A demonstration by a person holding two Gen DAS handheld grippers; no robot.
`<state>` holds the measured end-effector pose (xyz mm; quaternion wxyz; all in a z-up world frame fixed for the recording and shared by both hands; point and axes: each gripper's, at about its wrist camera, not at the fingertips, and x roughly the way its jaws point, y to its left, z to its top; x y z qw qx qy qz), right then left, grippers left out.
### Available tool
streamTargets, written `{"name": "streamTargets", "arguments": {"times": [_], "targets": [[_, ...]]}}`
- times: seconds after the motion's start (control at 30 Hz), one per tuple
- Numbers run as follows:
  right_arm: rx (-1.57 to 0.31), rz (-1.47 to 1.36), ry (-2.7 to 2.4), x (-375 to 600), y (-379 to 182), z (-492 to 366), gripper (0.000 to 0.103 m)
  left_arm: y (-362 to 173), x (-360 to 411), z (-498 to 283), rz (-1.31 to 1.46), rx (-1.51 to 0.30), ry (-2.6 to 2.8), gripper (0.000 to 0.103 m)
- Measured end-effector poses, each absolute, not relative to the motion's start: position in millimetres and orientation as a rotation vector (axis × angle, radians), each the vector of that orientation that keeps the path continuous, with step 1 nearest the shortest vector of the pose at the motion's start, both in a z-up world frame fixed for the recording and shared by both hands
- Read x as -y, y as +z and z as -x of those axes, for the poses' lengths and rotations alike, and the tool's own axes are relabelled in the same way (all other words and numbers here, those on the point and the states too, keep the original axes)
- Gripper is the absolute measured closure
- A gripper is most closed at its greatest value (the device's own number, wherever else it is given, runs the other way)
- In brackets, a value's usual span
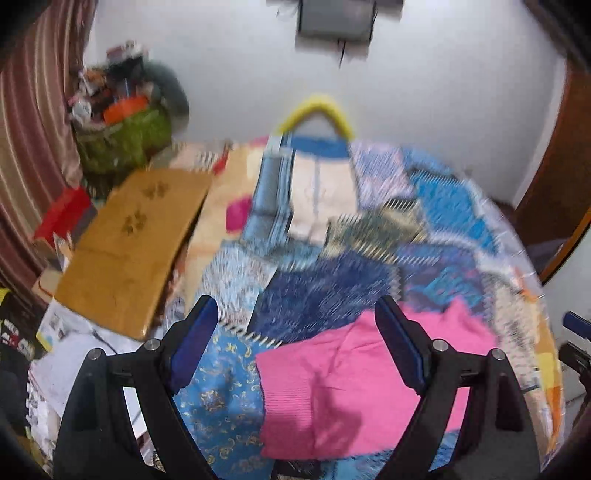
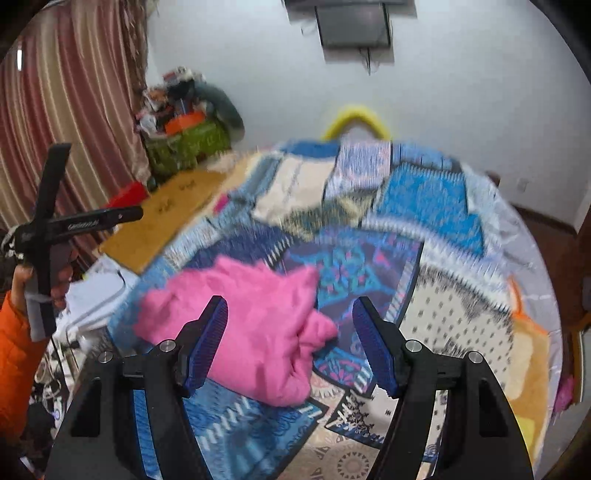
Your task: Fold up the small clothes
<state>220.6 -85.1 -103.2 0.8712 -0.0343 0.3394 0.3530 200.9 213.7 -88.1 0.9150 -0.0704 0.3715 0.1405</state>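
Note:
A pink knitted garment (image 1: 354,384) lies bunched on the patchwork bedspread (image 1: 325,291). In the right wrist view it (image 2: 255,325) sits just beyond and between my fingers. My left gripper (image 1: 297,317) is open and empty, held above the garment's left part. My right gripper (image 2: 290,314) is open and empty, above the garment's right edge. The left gripper's body (image 2: 48,229) shows at the left of the right wrist view, held by a hand in an orange sleeve. Both views are motion-blurred.
A brown board (image 1: 129,243) lies on the bed's left side, over white papers (image 1: 81,362). A green bag of clutter (image 1: 125,136) stands by the striped curtain (image 1: 33,129). A yellow-handled bag (image 1: 317,110) sits at the bed's far edge below a wall-mounted screen (image 1: 336,18).

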Motion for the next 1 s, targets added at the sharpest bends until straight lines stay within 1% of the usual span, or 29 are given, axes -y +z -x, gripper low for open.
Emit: {"name": "streamTargets", "arguments": {"times": [0.2, 0.4, 0.57, 0.67, 0.8, 0.87, 0.93, 1.0], "targets": [[-0.518, 0.049, 0.746, 91.3, -49.5, -180.1, 0.036, -14.2, -177.2, -130.2, 0.109, -0.525, 0.266, 0.016], [-0.371, 0.002, 0.755, 100.2, -16.3, -142.3, 0.036, 20.7, -131.3, -68.4, 0.039, -0.351, 0.240, 0.016], [-0.277, -0.039, 0.746, 109.5, 0.9, -113.4, 0.036, 28.6, -107.8, -36.9, 0.046, -0.277, 0.215, 0.016], [-0.253, -0.062, 0.746, 113.5, 5.2, -102.3, 0.034, 28.9, -98.4, -26.0, 0.040, -0.259, 0.215, 0.016], [-0.241, -0.074, 0.731, 116.5, 3.7, -93.7, 0.027, 25.2, -89.3, -18.8, 0.019, -0.249, 0.220, 0.014], [-0.248, -0.071, 0.727, 115.9, 1.9, -93.6, 0.024, 22.4, -87.1, -16.2, 0.030, -0.257, 0.199, 0.009], [-0.257, -0.070, 0.722, 115.5, -1.0, -91.3, 0.017, 18.8, -86.3, -16.7, 0.044, -0.265, 0.195, 0.009], [-0.260, -0.060, 0.707, 114.2, -2.3, -88.1, 0.013, 15.9, -86.3, -17.1, 0.050, -0.273, 0.187, 0.005]]}}
